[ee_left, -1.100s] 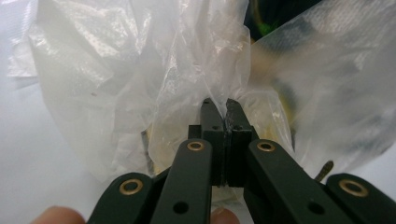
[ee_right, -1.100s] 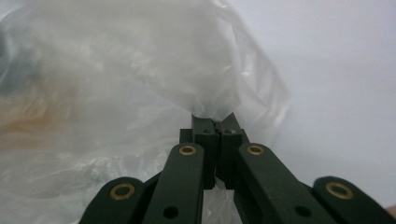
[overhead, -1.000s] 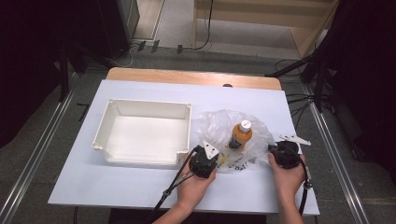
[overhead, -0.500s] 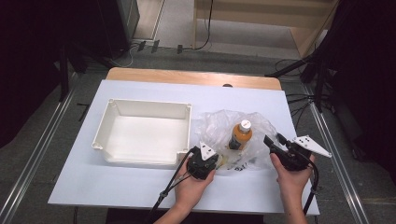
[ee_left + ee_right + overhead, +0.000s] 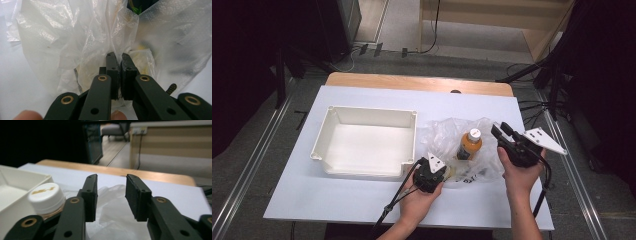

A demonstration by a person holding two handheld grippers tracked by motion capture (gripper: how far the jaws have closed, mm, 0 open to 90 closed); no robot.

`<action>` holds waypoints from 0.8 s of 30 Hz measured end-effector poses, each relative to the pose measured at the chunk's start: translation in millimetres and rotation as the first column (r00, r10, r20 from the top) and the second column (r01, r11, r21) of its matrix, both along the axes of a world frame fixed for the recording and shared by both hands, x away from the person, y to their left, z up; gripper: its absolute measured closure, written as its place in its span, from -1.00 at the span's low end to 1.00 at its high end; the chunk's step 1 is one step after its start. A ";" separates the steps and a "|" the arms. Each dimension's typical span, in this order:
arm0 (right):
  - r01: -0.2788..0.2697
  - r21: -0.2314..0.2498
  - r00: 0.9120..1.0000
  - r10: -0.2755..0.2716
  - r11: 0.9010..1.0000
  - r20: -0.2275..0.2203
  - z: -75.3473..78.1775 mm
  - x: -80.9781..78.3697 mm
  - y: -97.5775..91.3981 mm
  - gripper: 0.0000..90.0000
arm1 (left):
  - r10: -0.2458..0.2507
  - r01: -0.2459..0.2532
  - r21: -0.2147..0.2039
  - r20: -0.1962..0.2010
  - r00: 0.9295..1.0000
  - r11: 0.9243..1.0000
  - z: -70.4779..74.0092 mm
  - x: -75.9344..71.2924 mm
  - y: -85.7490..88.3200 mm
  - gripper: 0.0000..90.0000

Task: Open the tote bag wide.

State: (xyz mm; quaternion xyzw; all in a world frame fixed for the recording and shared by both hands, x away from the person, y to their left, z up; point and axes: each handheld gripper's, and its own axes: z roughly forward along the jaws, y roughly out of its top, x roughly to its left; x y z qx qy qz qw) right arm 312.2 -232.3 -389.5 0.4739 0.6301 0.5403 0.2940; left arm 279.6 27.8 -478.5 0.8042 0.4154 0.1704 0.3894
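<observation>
Change since earlier frames: the right gripper (image 5: 502, 131) had risen off the crinkled clear plastic bag (image 5: 447, 137) near the worktop's right edge; a second before it lay low at the bag's right side. Its jaws had opened and then been closing again, with nothing between them.
Unchanged: the left gripper (image 5: 443, 173) stayed at the bag's near-left edge; the small orange bottle with a white cap (image 5: 470, 143) and the white rectangular plastic tray (image 5: 337, 163) kept their places.
Left gripper state: closed, pinching a fold of the bag's film (image 5: 110, 40) between its pads.
Right gripper state: parted, holding nothing, hovering above the bag (image 5: 117, 202), pointing toward the worktop's far left.
Bag position: right of the worktop's (image 5: 362, 97) centre, just beside the tray's right wall, between the two grippers.
Bottle position: upright on or within the bag; which one could not be told from the high view.
Bottle axis: long axis vertical, cap (image 5: 47, 195) upward.
Bag axis: spread flat, slightly wider from left to right; its opening direction could not be made out.
Hidden or unclear: the bottle body was cut off by the left jaw in the right gripper view; dark and yellowish shapes behind the film in the left gripper view were blurred; printing on the bag's near edge was too small to read.
</observation>
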 end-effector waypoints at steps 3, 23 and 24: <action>-0.030 -0.043 0.990 0.024 0.999 -0.142 -24.9 32.7 13.4 0.75 | -0.002 0.002 0.007 -0.003 1.000 1.000 0.1 0.2 0.2 0.97; -0.040 -0.103 0.882 -0.013 0.994 -0.471 -95.6 24.0 5.9 0.97 | -0.004 0.004 -0.016 -0.013 1.000 1.000 0.6 0.9 2.0 0.87; -0.039 -0.102 0.882 -0.014 0.994 -0.470 -95.7 23.6 6.2 0.99 | -0.013 0.013 -0.022 -0.010 1.000 1.000 0.7 0.7 2.7 0.82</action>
